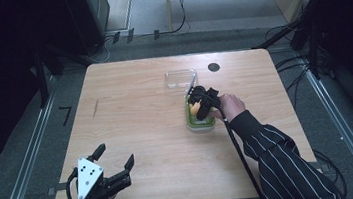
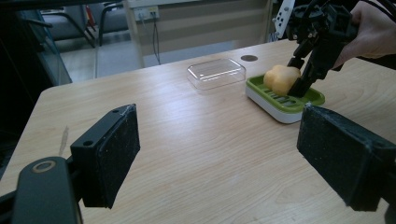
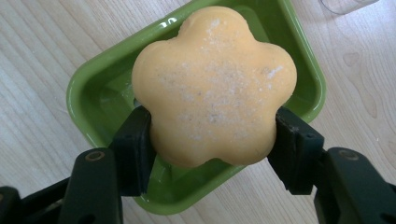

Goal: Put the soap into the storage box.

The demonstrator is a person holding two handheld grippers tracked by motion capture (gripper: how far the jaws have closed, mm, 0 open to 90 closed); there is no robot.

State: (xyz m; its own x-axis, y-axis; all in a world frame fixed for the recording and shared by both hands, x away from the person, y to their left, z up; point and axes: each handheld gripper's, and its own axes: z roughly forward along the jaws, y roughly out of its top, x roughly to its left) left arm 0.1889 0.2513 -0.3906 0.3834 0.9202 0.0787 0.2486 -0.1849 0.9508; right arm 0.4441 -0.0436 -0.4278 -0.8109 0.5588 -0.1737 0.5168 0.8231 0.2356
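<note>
I have the flower-shaped soap point(image 3: 212, 86) pinched between the jaws of my right hand-held gripper point(image 3: 212, 149), directly over the green soap dish point(image 3: 88, 100); whether it is going in or coming out I cannot tell. The clear lid point(image 2: 216, 73) lies on the surface point(image 1: 143, 133) just beyond the dish. My left hand-held gripper point(image 1: 115, 156) rests well apart, jaws spread and empty.

One soap point(image 3: 214, 84), one green dish point(image 3: 84, 98), one clear lid point(image 2: 216, 73), two grippers, one table point(image 1: 137, 129).
</note>
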